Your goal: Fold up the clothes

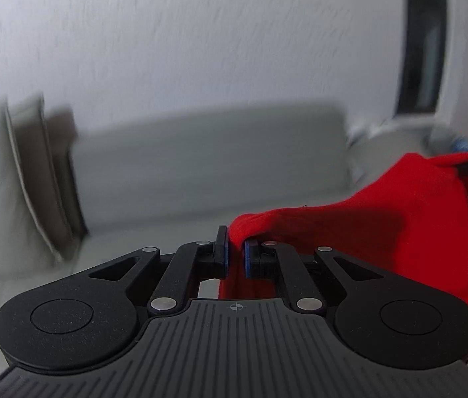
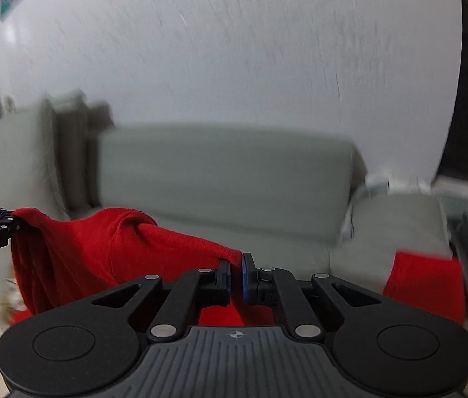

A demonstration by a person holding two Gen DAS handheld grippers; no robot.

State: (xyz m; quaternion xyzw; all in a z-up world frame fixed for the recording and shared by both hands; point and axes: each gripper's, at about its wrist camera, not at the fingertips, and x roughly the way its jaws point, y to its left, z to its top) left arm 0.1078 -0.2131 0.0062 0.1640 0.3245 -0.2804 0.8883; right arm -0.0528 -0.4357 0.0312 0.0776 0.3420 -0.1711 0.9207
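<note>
Between both grippers, red garment (image 1: 366, 232) sagging

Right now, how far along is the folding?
Early. Done: the red garment is lifted off the grey sofa. In hand: left tool and right tool each pinch an edge, cloth sagging between. Left: no fold visible; a second red piece sits beside the sofa.

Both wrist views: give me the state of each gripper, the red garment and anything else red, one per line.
Left gripper: shut on the red garment's edge.
Right gripper: shut on the red garment's other end.
Red garment: lifted, slung between both grippers, sagging, not folded.
Second red cloth: lying by the sofa; blurred, fold state unclear.
</note>
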